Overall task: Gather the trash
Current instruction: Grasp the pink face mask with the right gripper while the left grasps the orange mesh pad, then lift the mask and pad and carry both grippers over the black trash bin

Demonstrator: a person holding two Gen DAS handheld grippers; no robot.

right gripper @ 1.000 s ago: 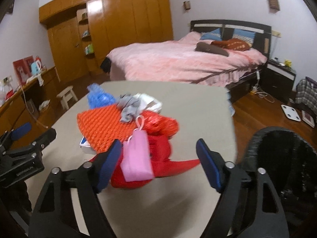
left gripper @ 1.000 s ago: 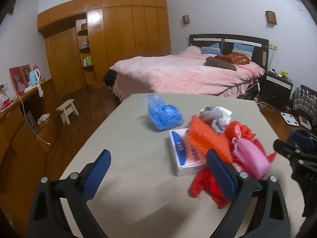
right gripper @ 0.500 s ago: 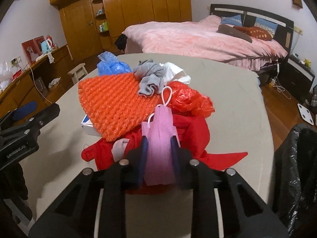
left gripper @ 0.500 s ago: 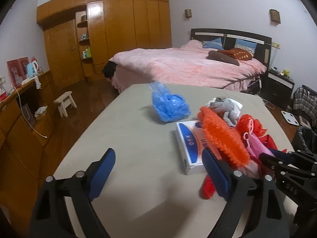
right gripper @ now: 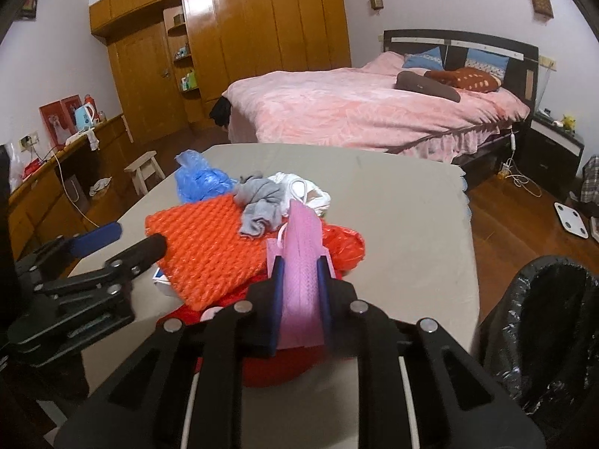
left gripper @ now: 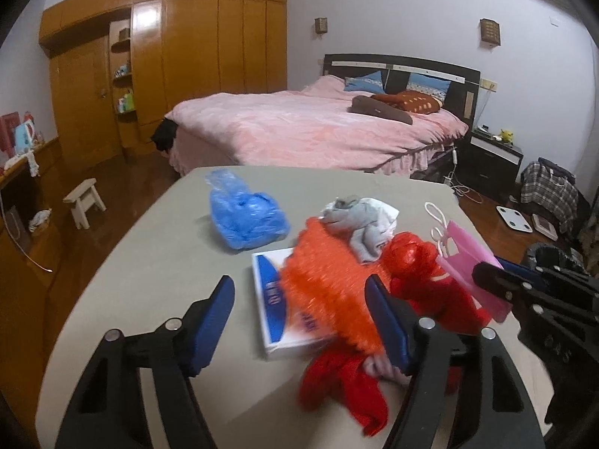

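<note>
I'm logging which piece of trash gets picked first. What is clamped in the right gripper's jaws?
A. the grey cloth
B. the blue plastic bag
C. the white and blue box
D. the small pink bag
D: in the right wrist view the right gripper has its jaws shut on the small pink bag, above the red pile.

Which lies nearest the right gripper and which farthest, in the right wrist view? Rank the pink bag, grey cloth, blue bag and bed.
1. Pink bag: clamped between the right gripper's fingers.
2. Grey cloth: just beyond, on the orange sheet's far edge.
3. Blue bag: farther back, to the left on the table.
4. Bed: past the table's far end.
</note>
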